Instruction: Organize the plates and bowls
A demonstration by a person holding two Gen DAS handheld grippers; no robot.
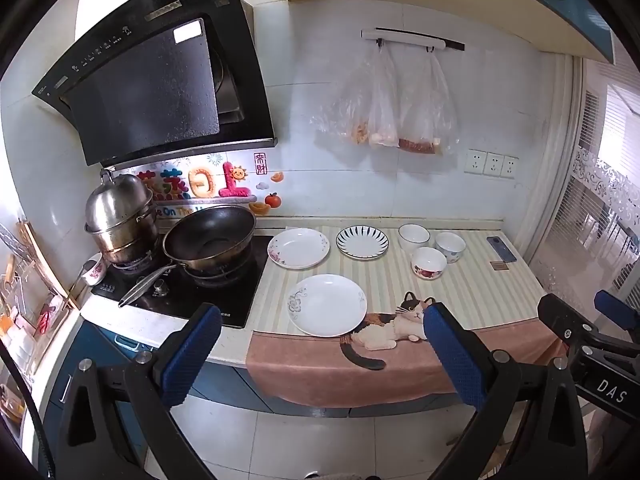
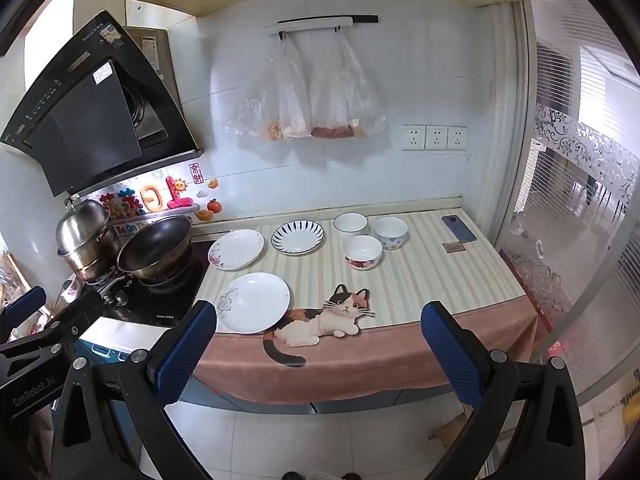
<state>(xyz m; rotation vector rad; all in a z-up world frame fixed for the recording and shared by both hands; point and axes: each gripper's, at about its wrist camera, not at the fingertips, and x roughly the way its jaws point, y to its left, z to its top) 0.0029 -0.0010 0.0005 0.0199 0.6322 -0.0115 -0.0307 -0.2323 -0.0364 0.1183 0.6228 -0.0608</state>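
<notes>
Now my left gripper (image 1: 320, 344) gapes wide, holding nothing | my right gripper (image 2: 320, 344) likewise | three plates, three bowls on the striped mat (image 2: 420, 280).

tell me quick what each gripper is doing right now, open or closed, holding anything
left gripper: open, holding nothing.
right gripper: open, holding nothing.

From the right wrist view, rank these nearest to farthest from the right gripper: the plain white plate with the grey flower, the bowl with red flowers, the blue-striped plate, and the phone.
1. White plate with grey flower, front left, at the mat's near edge.
2. White bowl with red flowers, middle.
3. White plate with blue stripes, behind, left of centre.
4. Dark phone, back right corner.

The right gripper hangs off the counter, jaws open.
</notes>
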